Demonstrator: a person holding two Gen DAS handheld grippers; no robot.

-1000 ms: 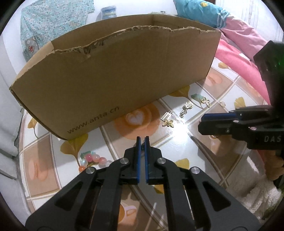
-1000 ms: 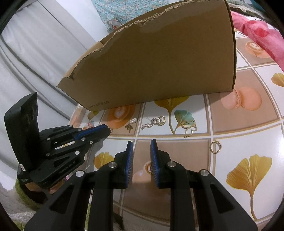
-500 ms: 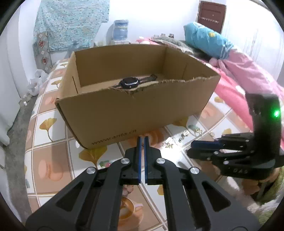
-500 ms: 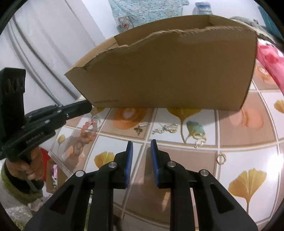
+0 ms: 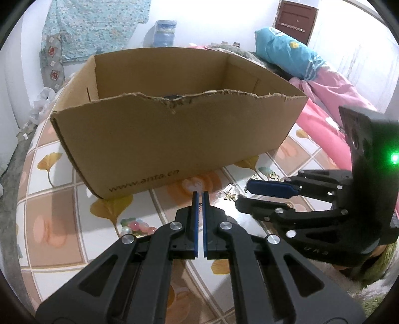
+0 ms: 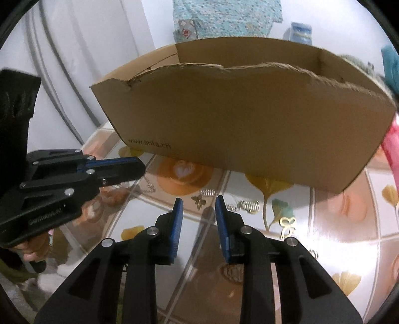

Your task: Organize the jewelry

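The room is a bedroom: white walls, a teal flowered cloth [image 5: 94,27] hanging on the far wall, a brown door [image 5: 295,21] in the corner, and a grey curtain [image 6: 62,74] at one side. A bed [image 5: 331,99] with pink covers and a blue pillow [image 5: 286,53] runs along the far right.

I work over a glossy tabletop [image 5: 54,214] covered in a tile print of ginkgo leaves, coffee cups and macarons; the lamp glares off it. A big cardboard box [image 5: 174,139] stands open on it, its near rim torn ragged, a web address printed low on its front. Something dark lies inside, mostly hidden by the rim.

My left hand-held gripper [image 5: 198,199] hangs over the tabletop in front of the box, its blue pads together; a thin bit of something shows between them, too small to name. My right hand-held gripper [image 6: 198,209] is beside it, jaws apart and opening, with nothing between them.

The jewelry lies loose on the tabletop before the box: a pink and green bead bracelet [image 5: 137,226] at the left, then a butterfly charm [image 6: 199,200], silver spring-like pieces [image 6: 245,205], a gold figure-eight pendant [image 6: 286,223] and a small ring [image 6: 314,253], half cut off by my finger.
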